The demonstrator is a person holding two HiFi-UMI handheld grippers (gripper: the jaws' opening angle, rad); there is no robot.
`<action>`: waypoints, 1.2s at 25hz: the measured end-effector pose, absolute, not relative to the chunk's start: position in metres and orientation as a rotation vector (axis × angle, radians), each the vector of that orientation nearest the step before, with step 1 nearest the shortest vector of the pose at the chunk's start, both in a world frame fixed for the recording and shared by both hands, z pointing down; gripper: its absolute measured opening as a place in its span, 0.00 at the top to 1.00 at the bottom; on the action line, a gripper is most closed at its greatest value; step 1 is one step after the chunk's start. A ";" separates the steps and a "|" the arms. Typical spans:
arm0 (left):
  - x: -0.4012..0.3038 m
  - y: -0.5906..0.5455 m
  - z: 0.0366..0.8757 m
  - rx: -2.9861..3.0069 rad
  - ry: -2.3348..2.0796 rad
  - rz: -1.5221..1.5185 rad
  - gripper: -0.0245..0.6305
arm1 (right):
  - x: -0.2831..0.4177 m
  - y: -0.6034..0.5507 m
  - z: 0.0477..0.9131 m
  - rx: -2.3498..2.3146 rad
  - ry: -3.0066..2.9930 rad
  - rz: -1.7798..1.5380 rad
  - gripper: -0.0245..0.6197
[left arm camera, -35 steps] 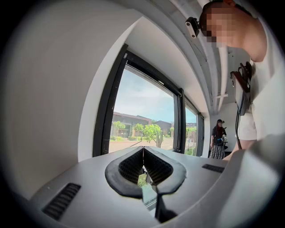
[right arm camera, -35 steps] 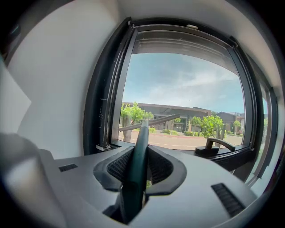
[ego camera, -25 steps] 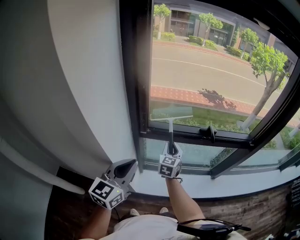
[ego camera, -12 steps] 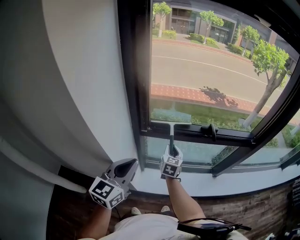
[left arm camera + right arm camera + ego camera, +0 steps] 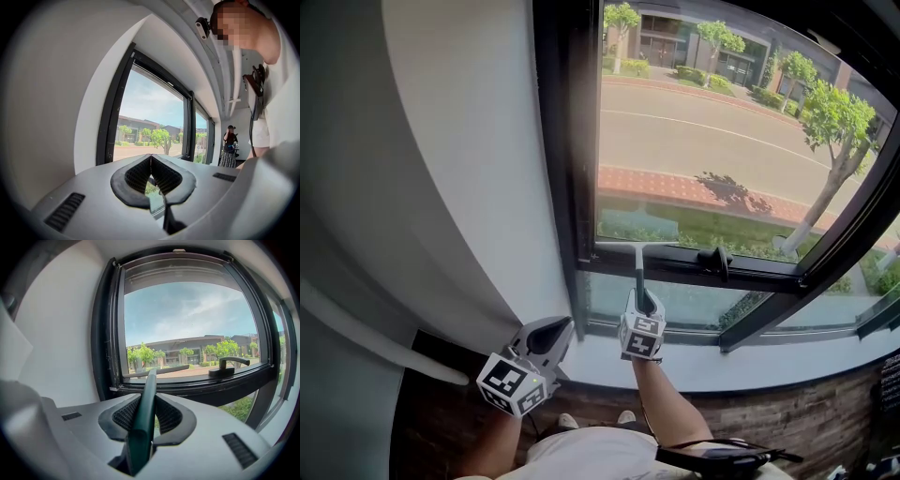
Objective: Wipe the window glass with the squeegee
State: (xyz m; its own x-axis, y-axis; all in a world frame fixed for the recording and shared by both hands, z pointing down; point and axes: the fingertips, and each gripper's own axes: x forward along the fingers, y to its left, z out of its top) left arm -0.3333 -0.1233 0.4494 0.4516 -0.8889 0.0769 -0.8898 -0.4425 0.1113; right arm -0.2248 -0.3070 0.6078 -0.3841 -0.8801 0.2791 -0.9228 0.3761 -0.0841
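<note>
Holds squeegee (image 5: 142,423) by its handle in clamped right claw (image 5: 149,401), blade at bottom edge of glass (image 5: 712,141), near left corner. Has left claw (image 5: 151,163) pinched together, empty. Probably handles light and stiff, rubber edge soft; best gripped mid-handle.

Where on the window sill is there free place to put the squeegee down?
The white sill is bare right of the right gripper, below the slanted dark frame. Crowded: the rail, where the squeegee lies close to the window handle.
</note>
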 end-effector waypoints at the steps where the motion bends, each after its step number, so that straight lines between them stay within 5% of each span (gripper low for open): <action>1: -0.333 -0.123 0.450 2.557 -1.576 0.011 0.94 | -0.224 -0.305 0.602 1.619 -2.462 0.325 0.81; 15: -0.296 -0.133 0.466 2.517 -1.548 -0.017 0.94 | -0.157 -0.251 0.512 1.437 -2.697 0.022 0.81; 30: -0.224 -0.103 0.493 2.522 -1.444 0.017 0.94 | -0.028 -0.190 0.473 1.549 -2.717 0.062 0.81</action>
State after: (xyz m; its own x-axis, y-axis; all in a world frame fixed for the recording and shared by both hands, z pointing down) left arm -0.2238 -0.1028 0.4926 0.5132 -0.8490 0.1258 -0.8517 -0.4856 0.1969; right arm -0.0276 -0.1904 0.4727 -0.5095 -0.8599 0.0313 -0.8604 0.5088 -0.0277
